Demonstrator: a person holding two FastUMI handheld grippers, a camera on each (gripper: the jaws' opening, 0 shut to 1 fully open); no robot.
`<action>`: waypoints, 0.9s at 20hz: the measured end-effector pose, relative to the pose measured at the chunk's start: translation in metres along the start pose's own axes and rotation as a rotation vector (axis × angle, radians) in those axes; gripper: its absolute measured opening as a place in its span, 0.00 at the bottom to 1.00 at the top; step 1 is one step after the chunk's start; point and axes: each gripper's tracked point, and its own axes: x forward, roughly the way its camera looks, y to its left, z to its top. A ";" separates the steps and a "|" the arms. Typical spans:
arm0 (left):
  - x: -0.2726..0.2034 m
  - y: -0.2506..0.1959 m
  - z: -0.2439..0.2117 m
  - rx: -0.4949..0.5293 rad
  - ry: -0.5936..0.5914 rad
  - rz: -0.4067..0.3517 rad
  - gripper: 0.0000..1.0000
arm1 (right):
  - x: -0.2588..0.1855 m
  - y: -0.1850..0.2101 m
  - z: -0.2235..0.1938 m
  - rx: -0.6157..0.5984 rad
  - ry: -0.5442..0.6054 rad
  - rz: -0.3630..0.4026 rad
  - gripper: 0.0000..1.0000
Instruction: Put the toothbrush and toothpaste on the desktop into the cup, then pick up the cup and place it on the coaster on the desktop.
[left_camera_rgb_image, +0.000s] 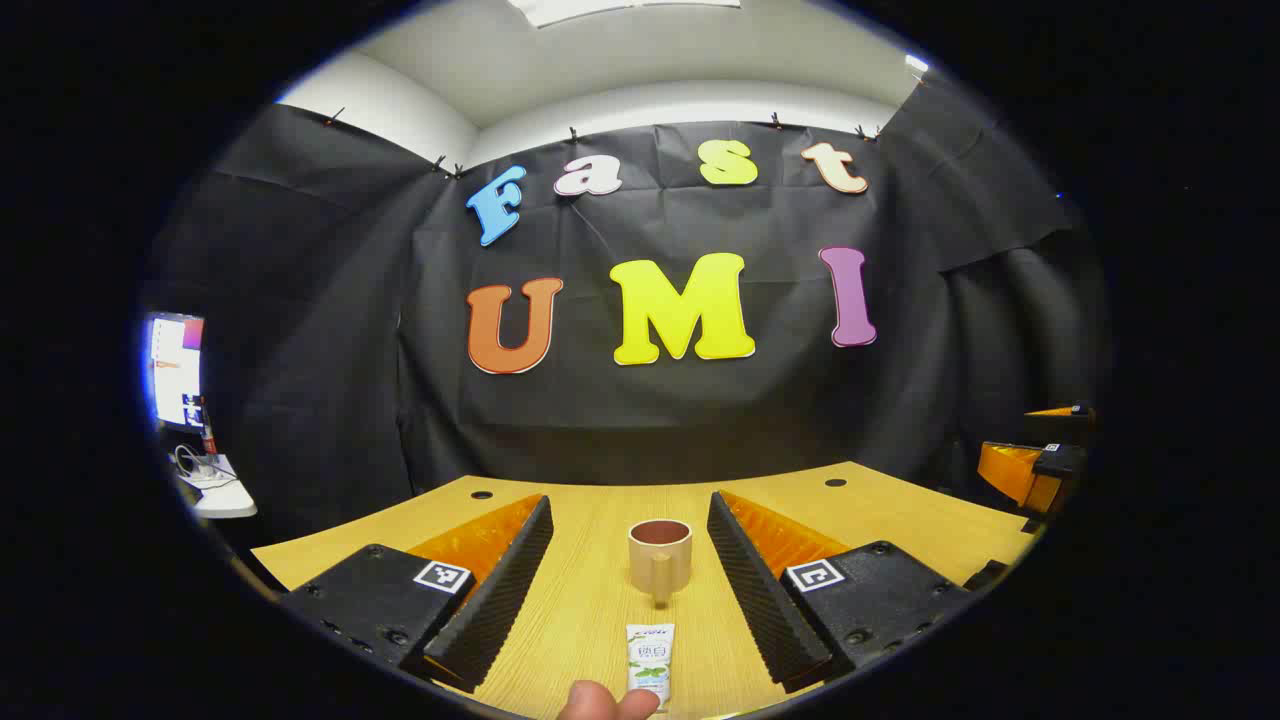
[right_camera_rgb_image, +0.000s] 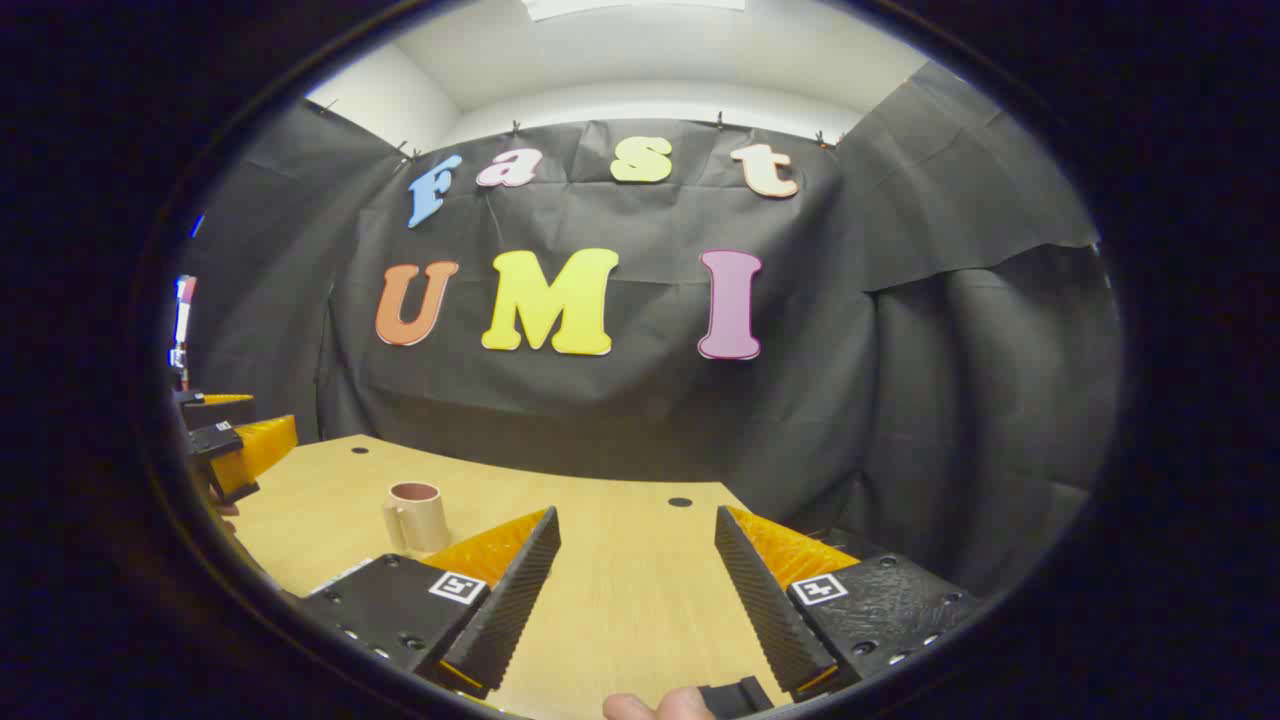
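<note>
A beige cup with a dark inside stands upright on the wooden desk, its handle facing me, straight ahead between the fingers of my left gripper. That gripper is open and holds nothing. A white toothpaste tube lies flat on the desk in front of the cup, close to the camera. In the right gripper view the cup stands off to the left, beyond the left finger of my right gripper, which is open over bare desk.
The other gripper hangs at the desk's right edge, and in the right gripper view its counterpart is at the far left. A fingertip and a small dark object sit at the bottom edges. A monitor stands far left.
</note>
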 end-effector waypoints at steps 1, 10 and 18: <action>-0.001 0.000 0.001 0.001 -0.003 -0.001 0.98 | 0.000 0.004 0.000 0.001 -0.005 0.006 0.96; 0.005 0.004 -0.005 -0.015 0.023 -0.009 0.98 | 0.005 0.023 -0.007 0.011 0.013 0.022 0.95; 0.003 0.003 -0.002 0.009 0.023 -0.010 0.98 | 0.004 0.026 -0.008 0.022 0.020 0.033 0.96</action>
